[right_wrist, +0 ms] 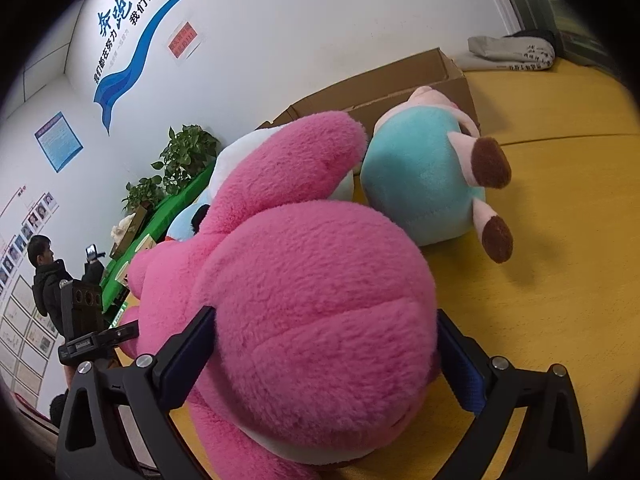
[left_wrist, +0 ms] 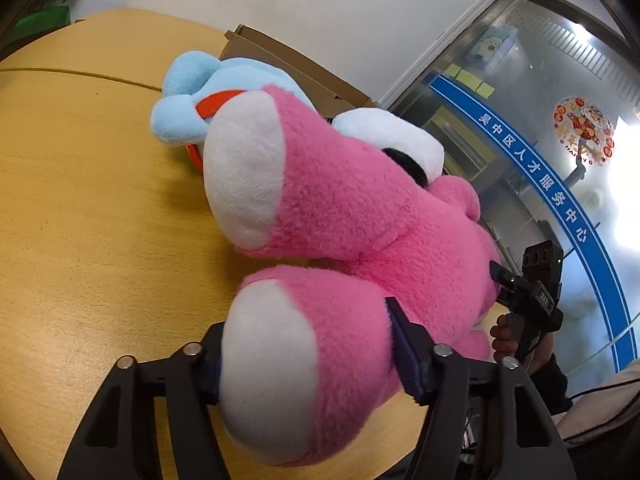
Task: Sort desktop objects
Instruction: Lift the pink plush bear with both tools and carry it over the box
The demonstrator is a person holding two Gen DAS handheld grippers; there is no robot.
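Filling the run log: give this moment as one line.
left gripper: shut on big pink plush toy, foot | right gripper: shut on it, round end | brown cardboard box: behind

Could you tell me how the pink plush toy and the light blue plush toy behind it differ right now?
The pink plush toy is much bigger than the light blue plush toy. The left hand-held gripper and right hand-held gripper both clamp the pink one; the blue one lies untouched by the cardboard box. Both are soft toys.

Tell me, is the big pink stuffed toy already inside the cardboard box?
No. The pink plush toy lies on the wooden table in front of the cardboard box, with both grippers closed around it.
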